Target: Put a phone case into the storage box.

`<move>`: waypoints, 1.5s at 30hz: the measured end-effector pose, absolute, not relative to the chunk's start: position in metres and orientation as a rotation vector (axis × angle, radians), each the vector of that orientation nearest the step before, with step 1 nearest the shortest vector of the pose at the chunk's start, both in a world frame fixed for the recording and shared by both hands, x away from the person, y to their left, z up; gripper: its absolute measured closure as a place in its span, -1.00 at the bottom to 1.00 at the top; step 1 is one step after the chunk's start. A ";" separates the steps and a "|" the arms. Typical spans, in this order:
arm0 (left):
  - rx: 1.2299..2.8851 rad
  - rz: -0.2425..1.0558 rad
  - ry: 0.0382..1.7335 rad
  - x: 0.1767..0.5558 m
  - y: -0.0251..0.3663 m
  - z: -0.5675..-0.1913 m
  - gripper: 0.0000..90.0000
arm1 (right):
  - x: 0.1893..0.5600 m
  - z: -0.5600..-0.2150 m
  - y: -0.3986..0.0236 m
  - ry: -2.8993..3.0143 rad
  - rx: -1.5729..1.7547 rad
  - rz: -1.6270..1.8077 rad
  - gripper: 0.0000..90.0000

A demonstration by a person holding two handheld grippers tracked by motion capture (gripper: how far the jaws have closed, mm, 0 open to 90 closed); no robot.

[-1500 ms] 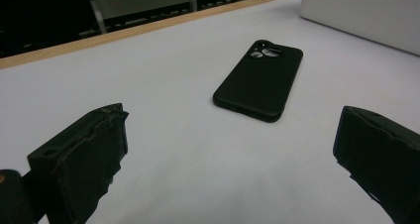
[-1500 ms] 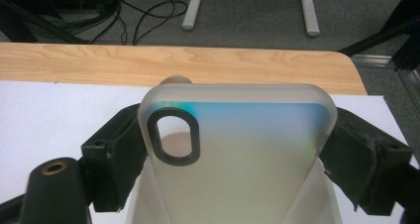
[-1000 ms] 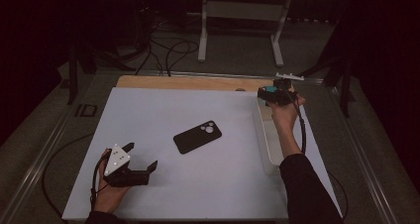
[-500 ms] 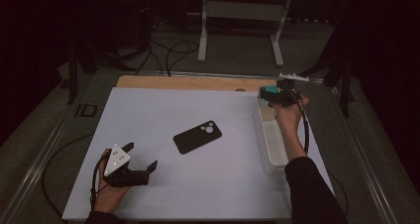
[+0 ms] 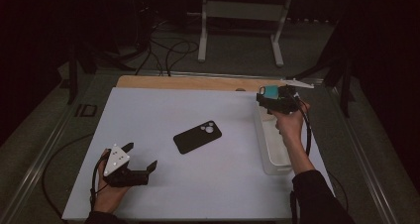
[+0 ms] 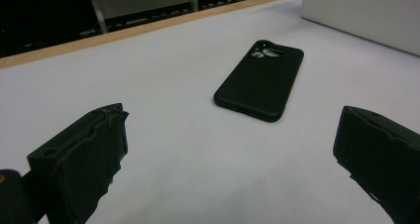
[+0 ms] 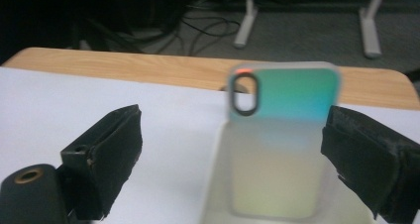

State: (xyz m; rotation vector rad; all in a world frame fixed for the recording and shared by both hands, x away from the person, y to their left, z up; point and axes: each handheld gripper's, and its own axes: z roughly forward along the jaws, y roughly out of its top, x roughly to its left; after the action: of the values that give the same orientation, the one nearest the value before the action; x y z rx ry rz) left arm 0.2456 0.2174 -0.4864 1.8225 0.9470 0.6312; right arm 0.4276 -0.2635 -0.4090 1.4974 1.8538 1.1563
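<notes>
A black phone [image 5: 197, 137] lies camera side up in the middle of the white table top [image 5: 163, 110]; it also shows ahead of the jaws [image 6: 260, 80]. My left gripper [image 5: 141, 155] rests at the near left, open and empty [image 6: 236, 130], aimed at the phone and well short of it. My right gripper [image 5: 267, 99] hovers over the far end of a white bin [image 5: 267, 154]. An iridescent teal phone case [image 7: 282, 140] stands upright between its wide-open jaws [image 7: 235, 130]. The right jaw is close to the case's edge, the left one well apart.
The white bin [image 6: 366, 16] runs along the table's right side. A wooden strip [image 5: 198, 83] borders the far edge of the table. Beyond it are cables and a metal stand [image 5: 242, 16] on the dark floor.
The right hand and gripper have sunk slightly toward the bin. The left gripper and the black phone have not moved.
</notes>
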 end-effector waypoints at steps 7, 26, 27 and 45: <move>1.810 0.626 0.948 0.246 0.218 -0.486 -0.98 | 0.395 -0.403 -0.253 1.888 1.410 1.202 -0.80; 1.776 0.604 0.953 0.246 0.220 -0.481 -0.98 | 0.306 -0.426 -0.265 1.922 1.243 1.311 -0.80; 1.776 0.603 0.953 0.246 0.220 -0.481 -0.98 | 0.301 -0.429 -0.265 1.931 1.220 1.311 -0.80; 1.794 0.612 0.957 0.247 0.220 -0.478 -0.98 | 0.253 -0.468 -0.273 1.979 1.068 1.419 -0.80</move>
State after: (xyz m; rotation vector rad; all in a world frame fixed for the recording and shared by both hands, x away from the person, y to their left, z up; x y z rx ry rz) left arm 0.2471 0.2201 -0.4783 1.7943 0.9568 0.6124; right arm 0.2526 -0.2726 -0.4675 1.0676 1.9794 1.4186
